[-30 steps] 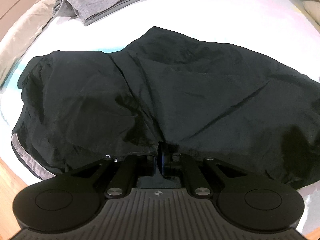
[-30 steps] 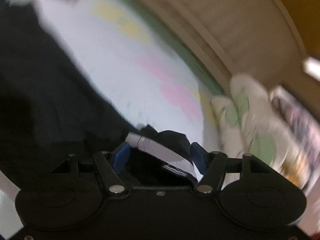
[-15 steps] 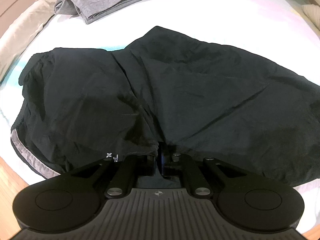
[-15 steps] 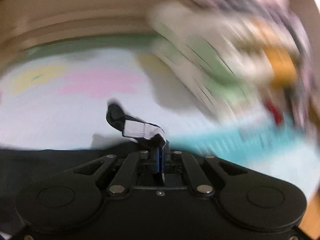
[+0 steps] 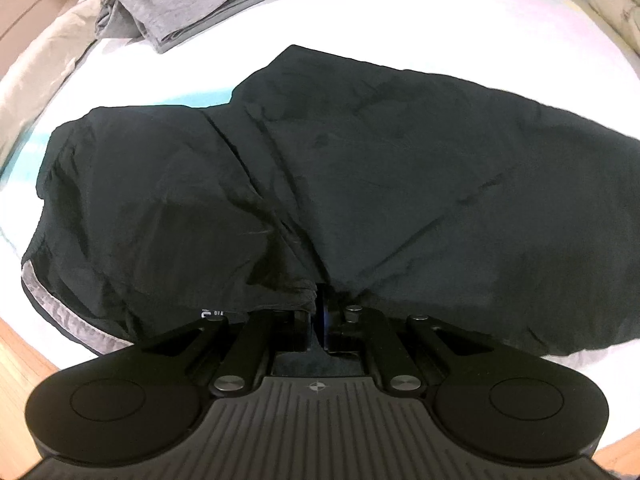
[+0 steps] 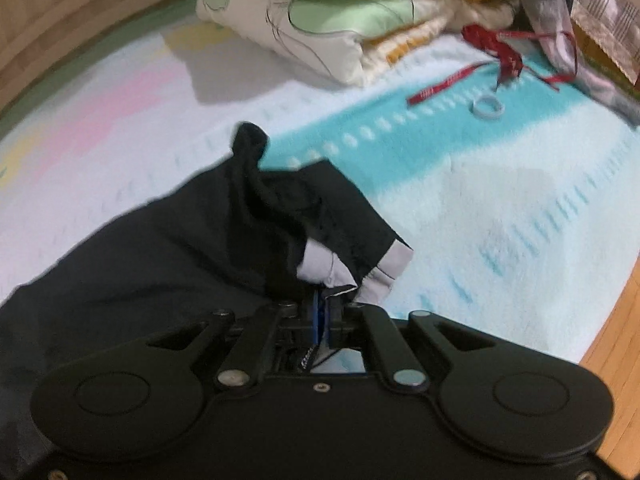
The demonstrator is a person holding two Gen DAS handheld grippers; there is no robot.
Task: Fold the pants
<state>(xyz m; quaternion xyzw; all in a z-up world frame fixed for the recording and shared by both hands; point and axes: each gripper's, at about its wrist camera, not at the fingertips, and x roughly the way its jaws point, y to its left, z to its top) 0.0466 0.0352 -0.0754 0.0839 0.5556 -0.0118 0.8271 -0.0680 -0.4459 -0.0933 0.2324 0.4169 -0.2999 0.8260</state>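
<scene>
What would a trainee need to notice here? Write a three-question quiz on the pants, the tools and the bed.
1. True or false: the left tool is shut on the black crinkled fabric pants.
2. Which part of the pants does the right tool pinch? A) a plain black middle part B) a corner with pale grey trim C) nothing
3. Fill in: the folded garment lying beyond the pants on the pastel bedsheet is ____ in colour.

Key: 1 true; 2 B; 3 grey.
</scene>
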